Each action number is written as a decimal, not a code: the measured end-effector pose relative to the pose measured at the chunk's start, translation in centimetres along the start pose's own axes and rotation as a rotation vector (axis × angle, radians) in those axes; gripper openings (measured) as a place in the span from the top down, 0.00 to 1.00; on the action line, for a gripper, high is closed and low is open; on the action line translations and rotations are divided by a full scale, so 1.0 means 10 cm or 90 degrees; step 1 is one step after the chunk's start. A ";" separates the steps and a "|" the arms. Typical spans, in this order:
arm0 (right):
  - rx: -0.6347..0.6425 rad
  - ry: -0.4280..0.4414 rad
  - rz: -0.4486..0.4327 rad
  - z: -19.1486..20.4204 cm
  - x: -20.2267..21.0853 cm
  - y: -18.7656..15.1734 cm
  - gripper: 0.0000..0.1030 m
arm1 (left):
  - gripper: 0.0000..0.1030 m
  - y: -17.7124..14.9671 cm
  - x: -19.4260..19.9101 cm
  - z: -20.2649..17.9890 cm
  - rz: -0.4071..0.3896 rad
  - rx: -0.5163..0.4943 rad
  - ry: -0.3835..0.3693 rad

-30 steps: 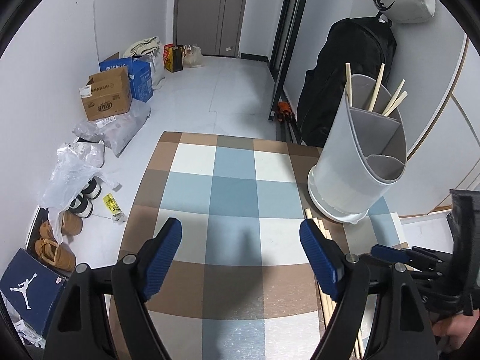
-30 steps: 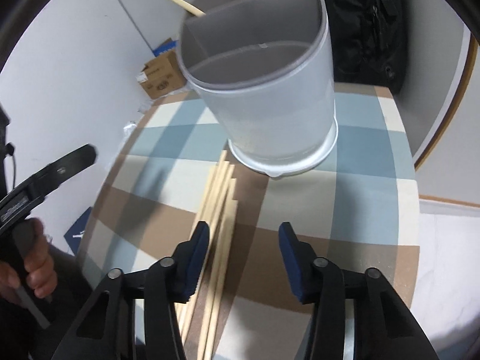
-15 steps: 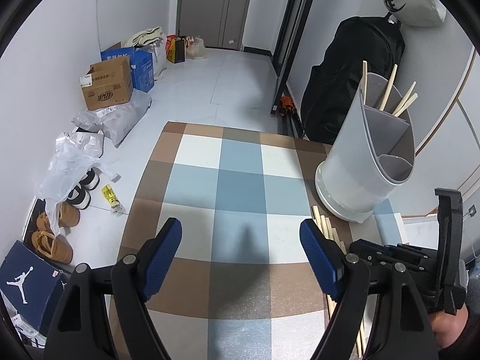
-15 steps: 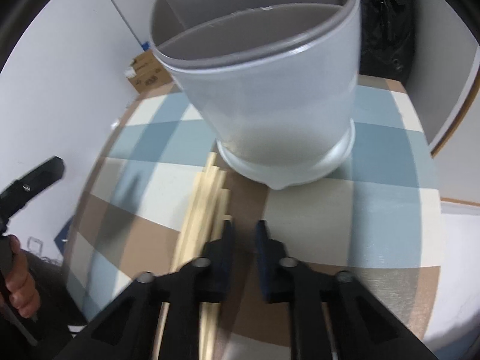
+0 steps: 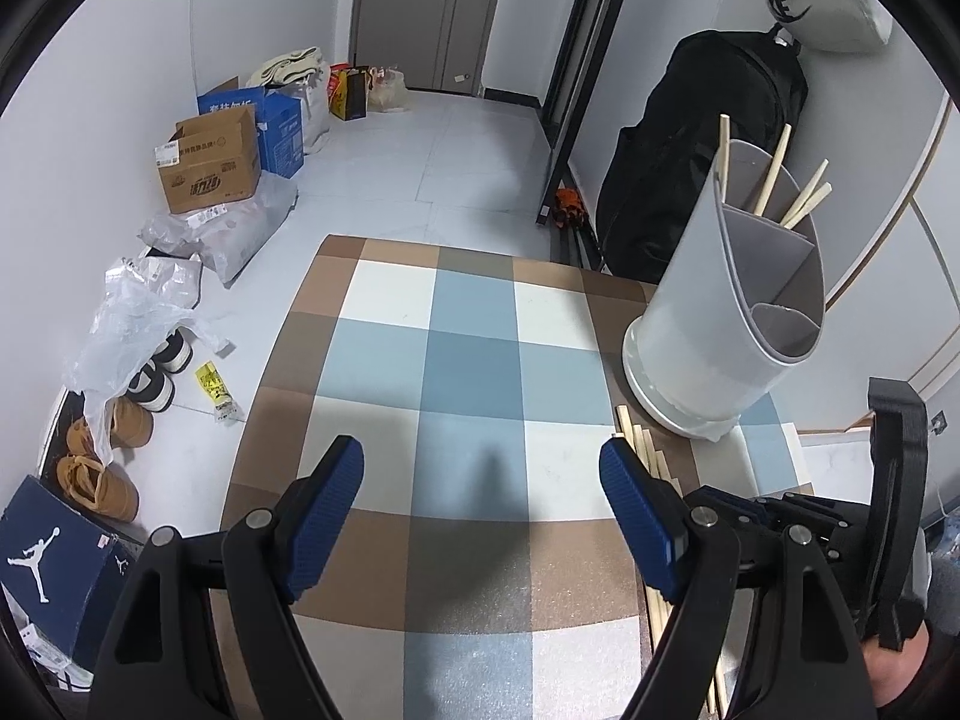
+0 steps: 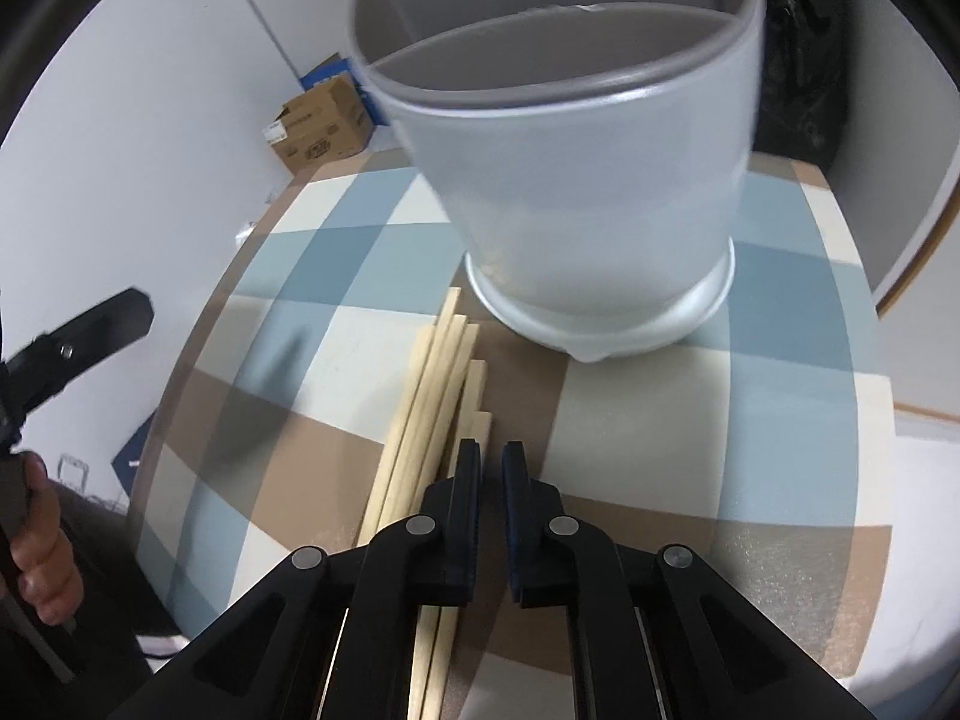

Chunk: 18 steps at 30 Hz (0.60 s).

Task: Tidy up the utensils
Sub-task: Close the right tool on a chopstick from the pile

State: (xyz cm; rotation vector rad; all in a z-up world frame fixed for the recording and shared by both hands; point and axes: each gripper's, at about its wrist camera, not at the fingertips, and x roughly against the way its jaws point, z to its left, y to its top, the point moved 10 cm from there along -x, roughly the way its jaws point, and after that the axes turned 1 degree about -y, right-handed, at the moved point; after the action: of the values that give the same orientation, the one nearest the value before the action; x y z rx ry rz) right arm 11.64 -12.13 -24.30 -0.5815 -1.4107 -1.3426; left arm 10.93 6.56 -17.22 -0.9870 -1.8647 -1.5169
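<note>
Hovering over the checked surface (image 5: 456, 360), left tool (image 5: 480, 480) has its fingers spread wide, holding nothing. Right tool (image 6: 491, 468) is nearly pressed together beside the loose chopsticks (image 6: 438, 384), which lie just before the grey utensil holder (image 6: 576, 180).

Left tool (image 5: 482, 477) hovers with jaws spread wide; right tool (image 6: 491, 463) nearly closed, gripping nothing.

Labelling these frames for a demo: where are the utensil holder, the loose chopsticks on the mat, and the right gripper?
utensil holder (image 6: 576, 192), right wrist view, front wall.
loose chopsticks (image 6: 432, 396), right wrist view, mid-bundle.
right gripper (image 6: 491, 462), right wrist view, between the fingertips.
</note>
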 end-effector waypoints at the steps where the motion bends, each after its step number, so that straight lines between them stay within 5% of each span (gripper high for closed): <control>1: 0.007 -0.004 -0.001 0.00 0.01 0.00 0.92 | 0.25 0.00 0.00 0.00 0.002 0.004 -0.002; 18: 0.063 -0.056 0.007 0.07 0.02 -0.07 0.95 | 0.25 -0.03 -0.02 -0.09 0.006 -0.020 -0.001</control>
State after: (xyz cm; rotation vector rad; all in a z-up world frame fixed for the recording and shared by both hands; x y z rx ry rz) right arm 10.73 -11.68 -24.24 -0.5891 -1.5337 -1.2436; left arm 10.75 5.61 -17.39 -1.0110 -1.8398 -1.5452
